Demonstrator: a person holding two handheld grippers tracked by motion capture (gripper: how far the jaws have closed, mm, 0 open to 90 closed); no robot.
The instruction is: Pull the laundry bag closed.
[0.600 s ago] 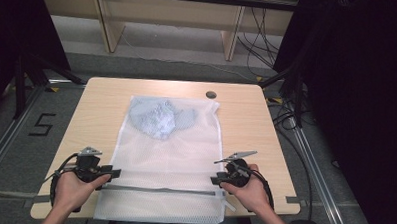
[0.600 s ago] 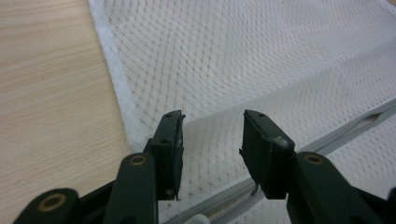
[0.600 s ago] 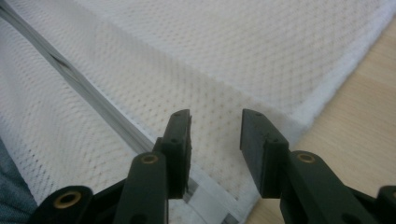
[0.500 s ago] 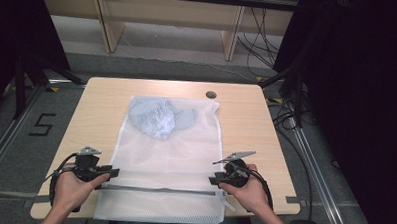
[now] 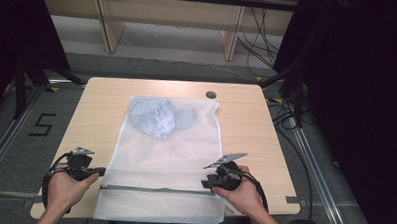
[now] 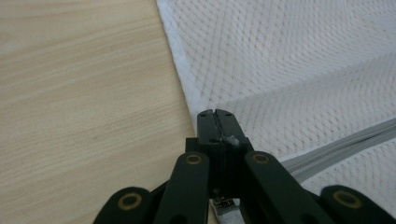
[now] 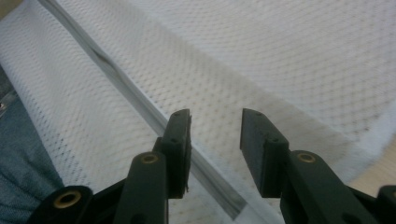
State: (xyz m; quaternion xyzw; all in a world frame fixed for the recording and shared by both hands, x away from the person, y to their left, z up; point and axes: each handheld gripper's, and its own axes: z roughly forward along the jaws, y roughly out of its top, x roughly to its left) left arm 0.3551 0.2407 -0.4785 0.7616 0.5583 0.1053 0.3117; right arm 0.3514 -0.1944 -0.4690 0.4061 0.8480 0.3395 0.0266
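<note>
- Left gripper (image 6: 218, 116): black jaws on black link arms with brass-coloured pivot pins.
- Right gripper (image 7: 215, 128): same black build, flat rectangular pads.
- Black cables loop from both.
- Grey three-cornered plate (image 5: 227, 158) tops the right gripper.

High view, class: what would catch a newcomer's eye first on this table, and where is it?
A white mesh bag lies down the middle of the wooden table, with a bluish cloth bunched inside its far end. A grey zipper crosses its near end. The left tongs are shut at its left edge, and the right tongs are open over its right end.
</note>
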